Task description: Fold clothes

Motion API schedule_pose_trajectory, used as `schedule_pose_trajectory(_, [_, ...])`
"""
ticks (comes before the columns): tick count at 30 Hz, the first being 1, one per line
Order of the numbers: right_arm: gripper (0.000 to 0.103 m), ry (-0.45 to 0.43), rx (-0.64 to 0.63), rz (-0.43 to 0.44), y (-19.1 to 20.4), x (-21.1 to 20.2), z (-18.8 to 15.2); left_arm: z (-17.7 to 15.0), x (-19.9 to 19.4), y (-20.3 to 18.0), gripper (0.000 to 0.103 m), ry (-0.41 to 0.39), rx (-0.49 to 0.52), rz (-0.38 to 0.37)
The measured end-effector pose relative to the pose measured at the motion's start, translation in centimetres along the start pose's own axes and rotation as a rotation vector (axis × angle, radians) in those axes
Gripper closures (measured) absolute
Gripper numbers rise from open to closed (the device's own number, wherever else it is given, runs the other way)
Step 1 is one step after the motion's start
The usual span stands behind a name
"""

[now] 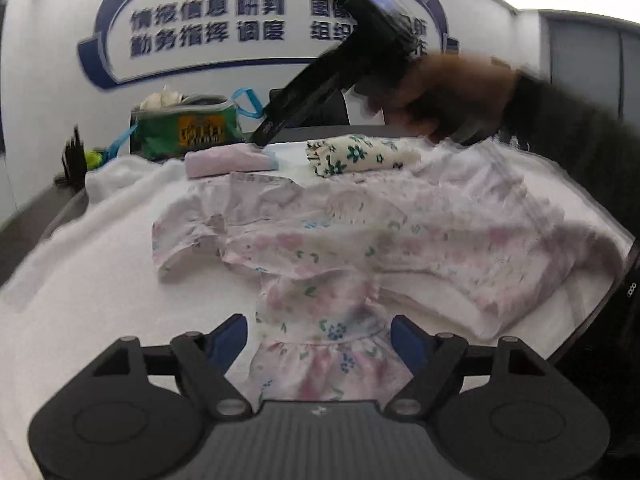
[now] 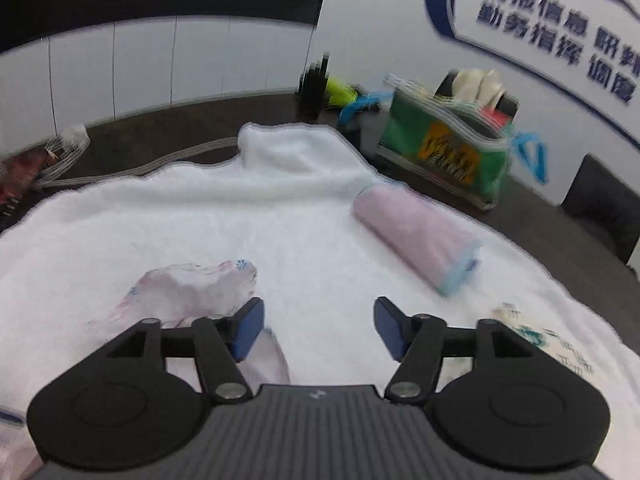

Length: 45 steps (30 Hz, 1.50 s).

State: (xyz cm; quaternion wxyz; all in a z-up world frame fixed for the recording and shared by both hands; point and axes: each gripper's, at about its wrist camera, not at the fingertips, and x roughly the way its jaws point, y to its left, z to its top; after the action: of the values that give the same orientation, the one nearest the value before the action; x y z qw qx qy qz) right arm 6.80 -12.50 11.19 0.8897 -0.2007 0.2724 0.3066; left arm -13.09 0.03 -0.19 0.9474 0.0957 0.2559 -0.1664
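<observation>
Left wrist view puts your left gripper (image 1: 319, 340) nearest, its jaws spread wide with the frilled hem of the floral dress (image 1: 340, 248) lying between them, not yet pinched. That dress is the landmark: it lies spread out, rumpled, on the white towel (image 1: 80, 280) that covers the table, one short sleeve sticking out on the left of that picture. Beyond the dress sit two finished pieces, a pink roll (image 1: 228, 162) and a folded flowered cloth (image 1: 360, 156), both near its far edge and apart from each other. Your right hand (image 1: 436, 96) carries its tool above them, tilted down toward the roll. In the right wrist view your right gripper (image 2: 319, 328) is also spread and grips nothing; its left finger overlaps a bit of the dress's fabric, bare towel lies between the fingers, and the roll is ahead to the right. Farther behind the dress stands a green bag (image 1: 188, 130) against the wall. You look to be at the start of folding this dress, both tools hunting for a hold. Next, close the left jaws on the hem, find a matching edge with the right, and smooth the cloth before the first fold; loose thin fabric may bunch or slip.
</observation>
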Motion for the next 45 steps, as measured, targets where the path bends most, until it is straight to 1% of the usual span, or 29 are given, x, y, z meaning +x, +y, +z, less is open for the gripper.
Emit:
schedule_pose_trajectory(1, [0.024, -0.027, -0.006, -0.017, -0.2, -2.1, -1.0, -0.1, 0.2, -0.3, 0.025, -0.003, 0.037, 0.023])
schedule_pose_trajectory(3, [0.020, -0.076, -0.016, -0.050, -0.4, -6.2, -3.0, -0.4, 0.5, -0.5, 0.040, -0.013, 0.076, 0.065])
schedule_pose_trajectory(5, [0.020, -0.078, -0.019, -0.087, -0.5, -9.2, -5.2, -0.5, 0.8, 0.0, 0.093, 0.004, 0.092, 0.060])
schedule_pose_trajectory(6, [0.020, -0.067, -0.009, -0.105, -0.5, -10.5, -6.5, -0.4, 0.9, 0.5, 0.096, 0.010, 0.096, 0.047])
schedule_pose_trajectory(8, [0.020, -0.044, 0.015, -0.144, -0.4, -12.6, -9.2, -0.2, 0.4, 1.5, 0.098, -0.003, 0.121, 0.048])
schedule_pose_trajectory(9, [0.020, -0.033, 0.031, -0.160, -0.4, -13.4, -10.7, 0.0, -0.2, 1.8, 0.098, -0.030, 0.169, 0.085])
schedule_pose_trajectory(11, [0.020, -0.007, 0.084, -0.174, -0.4, -14.8, -13.3, -0.1, -1.2, 2.1, 0.098, -0.082, 0.292, 0.195])
schedule_pose_trajectory(12, [0.020, 0.007, 0.114, -0.172, -0.3, -15.2, -14.8, -0.3, -1.6, 2.3, 0.098, -0.091, 0.353, 0.231])
schedule_pose_trajectory(13, [0.020, 0.011, 0.127, -0.165, -0.1, -15.9, -16.4, -0.4, -1.8, 2.6, 0.098, -0.086, 0.383, 0.243])
schedule_pose_trajectory(16, [0.020, -0.004, 0.097, -0.140, 0.9, -17.6, -19.7, -0.5, -1.2, 4.1, 0.096, -0.022, 0.357, 0.269])
schedule_pose_trajectory(18, [0.020, -0.013, 0.069, -0.134, 1.7, -18.5, -21.3, -0.2, -0.7, 5.1, 0.084, 0.019, 0.288, 0.295])
schedule_pose_trajectory(19, [0.020, -0.015, 0.070, -0.133, 2.0, -18.5, -21.7, 0.0, -0.5, 5.6, 0.071, 0.039, 0.246, 0.304])
schedule_pose_trajectory(20, [0.020, -0.018, 0.074, -0.115, 2.1, -18.8, -22.2, 0.2, -0.6, 6.1, 0.064, 0.050, 0.198, 0.290])
schedule_pose_trajectory(22, [0.020, -0.023, 0.075, -0.084, 2.3, -18.9, -22.9, 0.7, -2.4, 6.4, 0.063, -0.007, 0.087, 0.187])
schedule_pose_trajectory(24, [0.020, -0.018, 0.072, -0.074, 2.5, -19.6, -23.6, 1.0, -4.5, 6.1, 0.051, -0.105, -0.013, 0.042])
schedule_pose_trajectory(25, [0.020, -0.023, 0.071, -0.058, 2.5, -20.0, -23.9, 1.2, -5.0, 5.5, 0.040, -0.135, -0.038, -0.036])
schedule_pose_trajectory(26, [0.020, -0.033, 0.072, -0.044, 2.5, -20.5, -24.2, 1.3, -5.1, 4.6, 0.033, -0.147, -0.043, -0.115])
schedule_pose_trajectory(28, [0.020, -0.045, 0.072, -0.028, 2.5, -21.2, -24.9, 1.2, -4.3, 2.0, 0.033, -0.135, 0.023, -0.256])
schedule_pose_trajectory(29, [0.020, -0.051, 0.073, -0.021, 2.5, -21.5, -25.3, 1.1, -3.9, 0.7, 0.033, -0.131, 0.076, -0.294])
schedule_pose_trajectory(31, [0.020, -0.053, 0.084, -0.028, 2.4, -21.8, -26.2, 0.5, -2.9, -1.9, 0.033, -0.128, 0.190, -0.310])
schedule_pose_trajectory(33, [0.026, -0.051, 0.100, -0.030, 2.2, -21.7, -27.1, 0.0, -1.8, -3.4, 0.039, -0.110, 0.252, -0.311])
schedule_pose_trajectory(34, [0.040, -0.051, 0.108, -0.031, 2.1, -21.7, -27.5, -0.1, -1.2, -3.7, 0.061, -0.086, 0.261, -0.319])
schedule_pose_trajectory(35, [0.062, -0.049, 0.117, -0.030, 2.0, -21.6, -27.9, -0.2, -0.7, -3.9, 0.094, -0.055, 0.265, -0.330])
schedule_pose_trajectory(36, [0.071, -0.045, 0.132, -0.015, 1.9, -21.6, -28.0, -0.3, -0.3, -4.0, 0.103, -0.025, 0.260, -0.344])
schedule_pose_trajectory(38, [0.093, -0.042, 0.143, -0.011, 1.8, -21.9, -28.0, -0.6, -0.3, -3.6, 0.102, -0.010, 0.236, -0.360])
schedule_pose_trajectory(42, [0.097, -0.064, 0.131, -0.027, 2.0, -23.3, -27.7, -0.5, -1.6, -2.6, 0.102, -0.045, 0.184, -0.387])
schedule_pose_trajectory(43, [0.097, -0.067, 0.125, -0.030, 2.1, -23.6, -27.6, -0.4, -1.6, -2.5, 0.102, -0.056, 0.182, -0.379])
schedule_pose_trajectory(44, [0.097, -0.061, 0.120, -0.038, 2.2, -23.5, -27.5, -0.3, -1.6, -2.4, 0.096, -0.062, 0.185, -0.361])
schedule_pose_trajectory(45, [0.096, -0.056, 0.114, -0.045, 2.4, -23.5, -27.5, -0.4, -1.4, -2.4, 0.095, -0.063, 0.192, -0.334])
